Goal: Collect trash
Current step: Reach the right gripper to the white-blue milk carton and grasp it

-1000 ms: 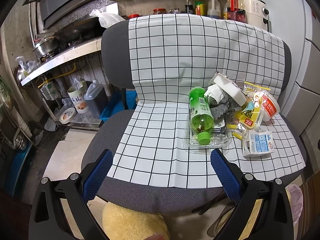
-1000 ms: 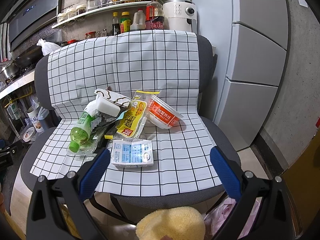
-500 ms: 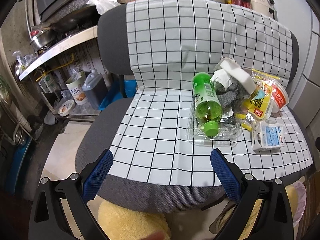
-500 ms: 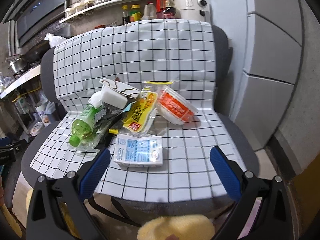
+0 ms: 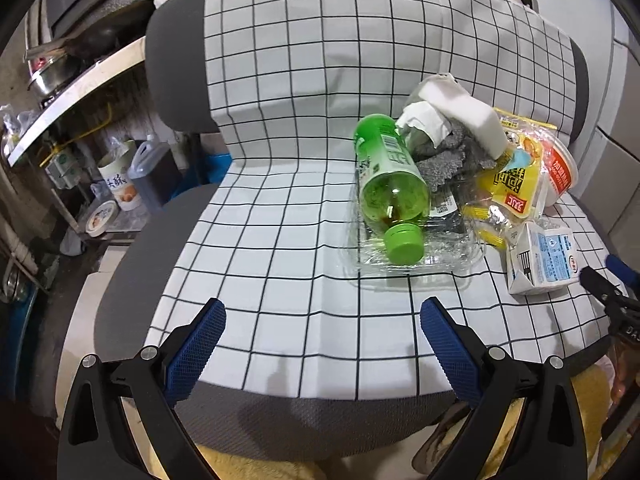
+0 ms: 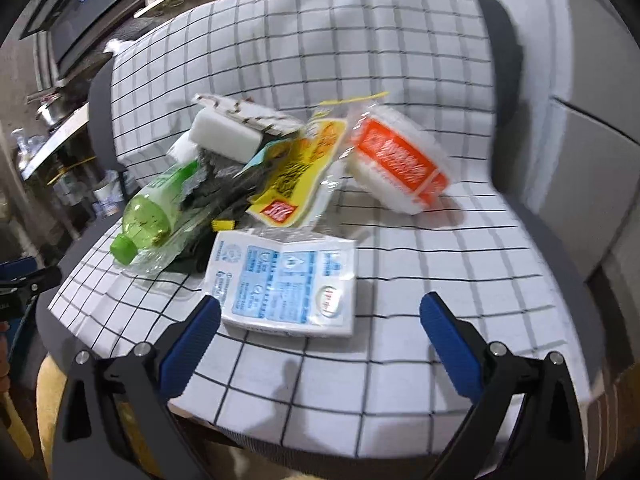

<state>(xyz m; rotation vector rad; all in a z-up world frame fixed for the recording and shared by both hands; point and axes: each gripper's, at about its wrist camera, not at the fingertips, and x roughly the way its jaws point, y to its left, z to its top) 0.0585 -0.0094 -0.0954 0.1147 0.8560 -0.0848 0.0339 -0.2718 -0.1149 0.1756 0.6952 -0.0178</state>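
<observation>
Blue-padded fingers frame the bottom of both views, spread wide and gripping nothing: the left gripper (image 5: 322,334) hangs over the front edge of the chair (image 5: 132,288), the right gripper (image 6: 320,330) just short of the carton (image 6: 286,284).

Nearest the right gripper, lower centre of its view, that flattened white and blue carton lies flat on the checked cloth (image 6: 400,396). Just behind it, the trash is heaped together. A green bottle (image 5: 390,184) lies on its side with the cap toward the camera, resting in a crumpled clear tray (image 5: 408,264). A yellow wrapper (image 6: 304,176) leans against a dark grey wad (image 5: 444,164), and a white box (image 5: 464,116) sits on top. At the right of the heap, an orange and white cup (image 6: 400,168) lies tipped over.

Farther back, the cloth runs up the chair back. A kitchen counter with pots fills the upper left of the left view.

By my reckoning, collecting has not begun: every piece is on the seat, none is gripped, and I see no bin or bag for certain. The carton looks like the first pick for the right gripper.
</observation>
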